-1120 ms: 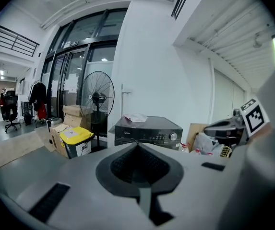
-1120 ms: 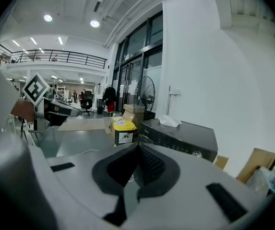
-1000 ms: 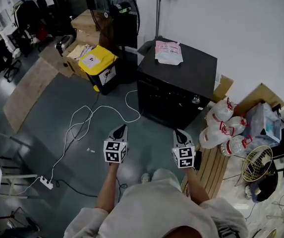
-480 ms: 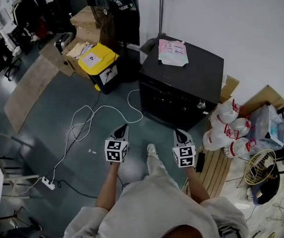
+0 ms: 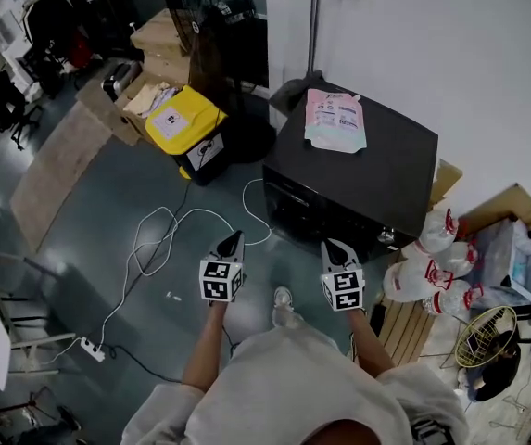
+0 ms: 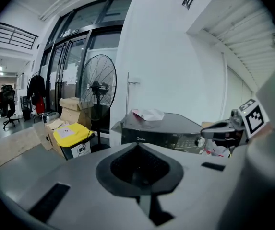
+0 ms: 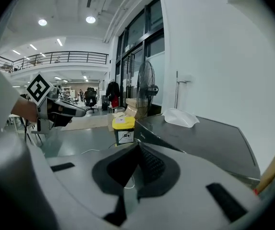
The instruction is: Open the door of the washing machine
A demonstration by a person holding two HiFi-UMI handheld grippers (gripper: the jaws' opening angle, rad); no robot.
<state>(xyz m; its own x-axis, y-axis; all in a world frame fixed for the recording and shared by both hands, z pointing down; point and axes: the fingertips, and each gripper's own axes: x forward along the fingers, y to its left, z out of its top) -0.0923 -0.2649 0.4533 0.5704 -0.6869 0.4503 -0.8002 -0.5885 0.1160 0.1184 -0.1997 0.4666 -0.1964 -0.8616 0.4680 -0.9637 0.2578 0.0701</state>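
A yellow-lidded bin (image 5: 183,123) is seen on the grey floor (image 5: 80,248), just beside open cardboard boxes (image 5: 154,44) and the base of a standing fan (image 5: 219,17). A white cable (image 5: 174,213) is looped across the floor towards a power strip (image 5: 90,348). A pink pouch (image 5: 335,119) is laid flat near the white wall (image 5: 487,54). Red-capped plastic bottles (image 5: 427,262) are clustered beside a slatted wooden pallet (image 5: 399,318), with a small round fan (image 5: 484,335) nearby.
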